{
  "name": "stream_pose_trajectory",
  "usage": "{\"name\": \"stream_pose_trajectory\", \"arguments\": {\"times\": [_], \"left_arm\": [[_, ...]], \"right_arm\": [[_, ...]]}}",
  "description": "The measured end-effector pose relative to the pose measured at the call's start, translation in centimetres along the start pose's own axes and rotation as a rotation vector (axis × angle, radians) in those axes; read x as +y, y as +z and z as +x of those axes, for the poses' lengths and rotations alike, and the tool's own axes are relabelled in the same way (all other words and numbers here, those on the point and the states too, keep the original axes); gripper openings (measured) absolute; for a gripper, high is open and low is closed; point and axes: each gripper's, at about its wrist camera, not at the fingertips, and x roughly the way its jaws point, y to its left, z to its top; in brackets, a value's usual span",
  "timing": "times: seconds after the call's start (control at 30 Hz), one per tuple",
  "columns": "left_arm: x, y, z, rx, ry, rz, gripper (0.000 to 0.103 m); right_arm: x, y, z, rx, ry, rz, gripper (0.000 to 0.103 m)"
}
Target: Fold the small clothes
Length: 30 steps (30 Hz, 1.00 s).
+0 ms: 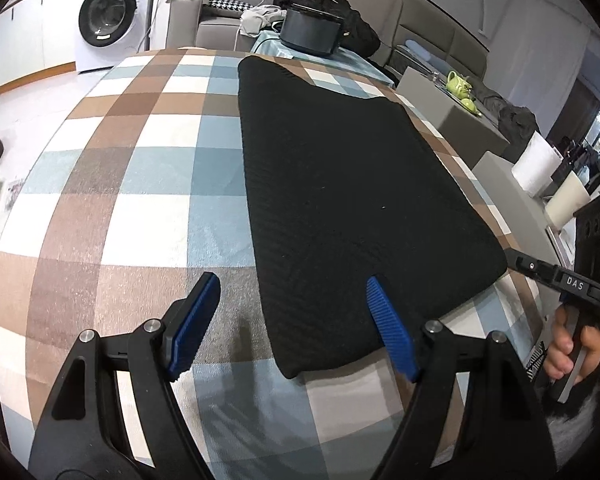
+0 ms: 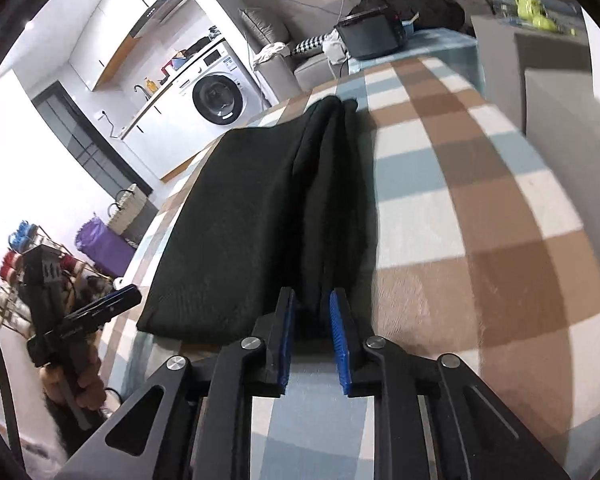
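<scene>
Black garment (image 1: 352, 184), 1 pc, lies flat on checked blanket (image 1: 140, 168), long edge running away from both cams, partly folded w/ a doubled ridge along its right side in right wrist view (image 2: 332, 200).

Left gripper (image 1: 292, 328): angled down over near-left corner of garment, jaws wide apart, nothing held; right finger (image 1: 388, 328) sits over the cloth edge, left finger (image 1: 196, 320) over bare blanket. Can't tell if right pad touches the fabric.

Right gripper (image 2: 312, 340): also tilted down at near-right edge of garment, jaws narrow but w/ a visible gap, fold ridge runs toward that gap; pads don't look pressed on cloth, so no grip seen. Person's hand (image 1: 568, 352) wraps its handle at frame edge of left view; other hand (image 2: 84, 384) on left handle seen in right view.

Counts: 2 grippers, 2 hands, 1 garment, 1 blanket, 1 washing machine (image 1: 108, 20) in bg.
</scene>
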Motion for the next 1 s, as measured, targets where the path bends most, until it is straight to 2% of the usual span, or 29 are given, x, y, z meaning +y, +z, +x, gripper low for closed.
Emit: {"name": "stream_pose_trajectory", "arguments": {"times": [0.13, 0.27, 0.33, 0.4, 0.43, 0.47, 0.53, 0.57, 0.6, 0.67, 0.73, 0.8, 0.9, 1.0], "left_arm": [[0.1, -0.1, 0.3, 0.006, -0.004, -0.001, 0.074], [-0.3, -0.3, 0.7, 0.011, -0.019, 0.014, 0.074], [-0.6, -0.4, 1.3, 0.021, -0.009, 0.022, 0.074], [-0.8, -0.5, 1.8, 0.032, 0.0, 0.03, 0.074], [-1.0, -0.6, 1.9, 0.036, 0.002, 0.036, 0.074], [-1.0, -0.7, 1.9, 0.033, 0.004, 0.036, 0.074], [-0.9, -0.6, 1.9, 0.027, 0.004, 0.03, 0.074], [-0.8, -0.6, 1.9, 0.027, 0.005, 0.028, 0.074], [-0.8, -0.5, 1.9, 0.026, 0.008, 0.027, 0.074], [-0.6, -0.5, 1.8, 0.022, 0.015, 0.028, 0.074], [-0.5, -0.4, 1.8, 0.019, 0.021, 0.032, 0.074], [-0.4, -0.2, 1.9, 0.019, 0.024, 0.029, 0.074], [-0.3, 0.1, 2.1, 0.02, 0.02, 0.027, 0.074], [-0.3, 0.4, 2.7, 0.028, 0.016, 0.029, 0.074]], "right_arm": [[-0.8, -0.7, 0.4, -0.005, 0.042, 0.061, 0.027], [-1.2, -0.5, 0.9, -0.041, 0.072, 0.113, 0.028], [-1.6, 0.0, 2.0, -0.026, 0.068, 0.149, 0.028], [-1.5, 0.3, 2.6, -0.029, 0.06, 0.142, 0.024], [-1.2, 0.4, 2.8, -0.035, 0.047, 0.128, 0.011], [-0.6, 0.5, 2.7, -0.045, 0.034, 0.1, 0.006], [0.8, 0.6, 1.3, -0.116, 0.025, 0.018, 0.005], [1.4, 0.5, 0.5, -0.154, -0.009, -0.005, 0.005], [1.6, 0.4, 0.4, -0.155, -0.037, -0.009, 0.005], [1.6, 0.2, 1.4, -0.078, -0.119, -0.033, 0.005], [1.8, -0.1, 1.9, -0.043, -0.176, -0.053, 0.011], [1.7, -0.1, 1.3, -0.068, -0.172, -0.041, 0.014], [1.5, 1.2, 0.1, -0.123, -0.105, 0.0, 0.025], [1.4, 3.0, 1.0, -0.09, -0.022, 0.028, 0.031]]}}
